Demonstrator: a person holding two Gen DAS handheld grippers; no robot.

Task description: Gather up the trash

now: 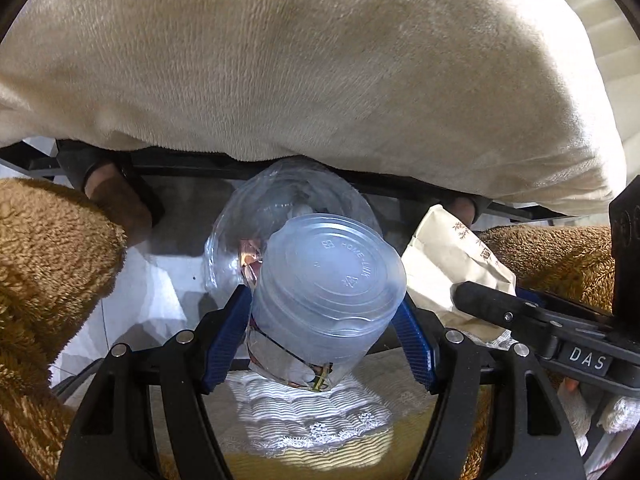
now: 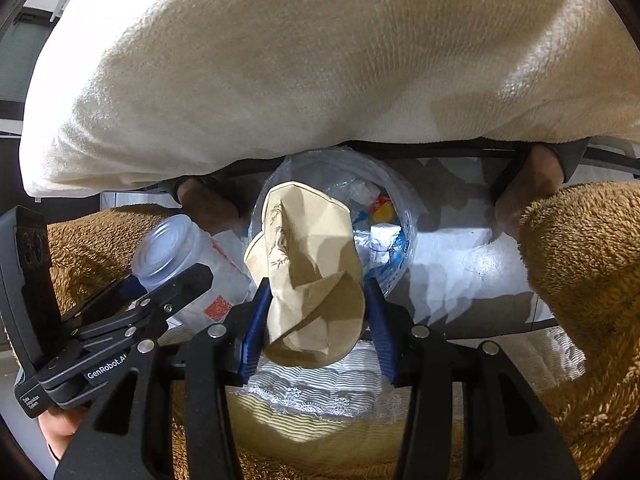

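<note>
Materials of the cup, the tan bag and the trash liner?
Cup: frosted translucent plastic, going by its embossed molded base. Tan bag: matte kraft-like paper with sharp creases and printed ink. Trash liner: thin clear plastic film, glossy and wrinkled, its contents visible through it.

Your left gripper (image 1: 326,316) has its two fingers closed on a plastic cup (image 1: 328,300), one on each side, bottom end facing you. Your right gripper (image 2: 316,320) clamps a crumpled paper bag (image 2: 312,276) the same way. The two grippers sit just beside each other, the cup to the left of the paper bag. Beyond both items, on the floor (image 2: 460,264), lies a plastic trash bag (image 2: 384,216) with scraps inside. A blanket (image 1: 320,60) hangs above it at the far side, and your legs (image 1: 52,260) flank the bag left and right. A lace-edged cloth (image 2: 316,392) lies nearest you, beneath both grippers.
</note>
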